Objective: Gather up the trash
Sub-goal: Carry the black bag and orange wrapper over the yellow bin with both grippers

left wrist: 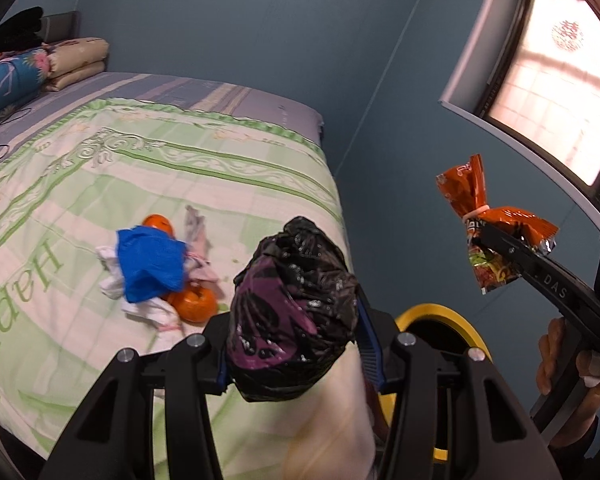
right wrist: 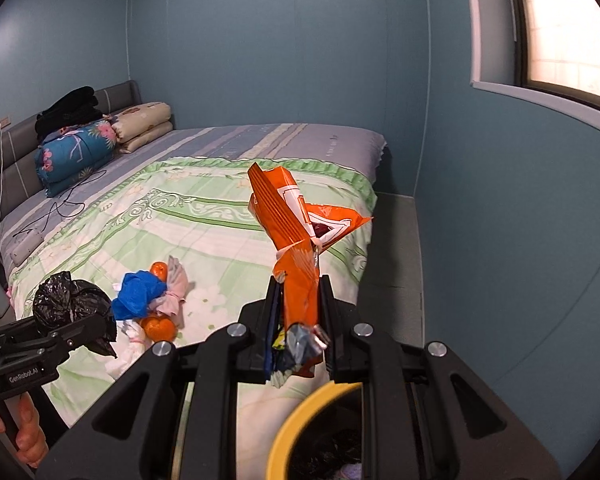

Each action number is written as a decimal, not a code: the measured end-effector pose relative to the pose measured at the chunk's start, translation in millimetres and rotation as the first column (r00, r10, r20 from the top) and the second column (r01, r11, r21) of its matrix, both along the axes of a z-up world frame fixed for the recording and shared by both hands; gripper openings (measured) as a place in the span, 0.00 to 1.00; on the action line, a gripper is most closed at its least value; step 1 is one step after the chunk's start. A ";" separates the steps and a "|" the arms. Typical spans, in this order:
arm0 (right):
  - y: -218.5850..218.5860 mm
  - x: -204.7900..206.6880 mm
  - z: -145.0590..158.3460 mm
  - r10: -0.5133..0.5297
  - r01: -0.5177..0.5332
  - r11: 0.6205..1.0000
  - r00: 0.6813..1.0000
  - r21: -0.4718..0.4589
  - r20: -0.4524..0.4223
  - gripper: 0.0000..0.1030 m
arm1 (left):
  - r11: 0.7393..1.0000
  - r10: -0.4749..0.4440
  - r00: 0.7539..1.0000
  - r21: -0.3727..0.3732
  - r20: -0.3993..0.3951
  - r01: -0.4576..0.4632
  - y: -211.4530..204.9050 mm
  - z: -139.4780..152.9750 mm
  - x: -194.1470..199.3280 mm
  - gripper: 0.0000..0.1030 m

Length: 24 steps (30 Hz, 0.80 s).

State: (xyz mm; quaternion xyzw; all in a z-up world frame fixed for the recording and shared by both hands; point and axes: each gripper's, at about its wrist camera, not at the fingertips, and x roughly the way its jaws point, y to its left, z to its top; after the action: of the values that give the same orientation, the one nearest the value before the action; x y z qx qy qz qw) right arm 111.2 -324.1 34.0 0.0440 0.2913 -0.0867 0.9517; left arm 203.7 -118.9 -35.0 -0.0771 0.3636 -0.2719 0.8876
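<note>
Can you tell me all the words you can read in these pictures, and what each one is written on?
"Happ", big green letters, cut off at the frame's edge, on the green and white bed quilt.
"DAS" on a black finger of the right gripper.
"GenRobot.AI" on the black body of the left gripper.
The crumpled orange snack wrapper has print, too crumpled to read.

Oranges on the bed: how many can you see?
2. One orange lies at the near edge of the trash pile, beside the white tissues. The other orange peeks out at the far side, behind the blue plastic bag. More could be hidden under the pile.
</note>
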 end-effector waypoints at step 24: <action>-77.3 -69.1 -25.1 -0.147 0.149 0.986 0.988 0.070 -0.036 0.17 | 0.970 -0.231 0.973 0.074 -0.004 0.231 -99.8 -20.8 -45.2 0.45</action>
State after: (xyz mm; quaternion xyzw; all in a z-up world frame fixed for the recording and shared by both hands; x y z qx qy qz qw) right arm 42.0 -401.4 9.0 0.0989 0.3047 -0.1472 0.9358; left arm 158.5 -218.7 -55.8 -0.0009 0.3780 -0.3601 0.8529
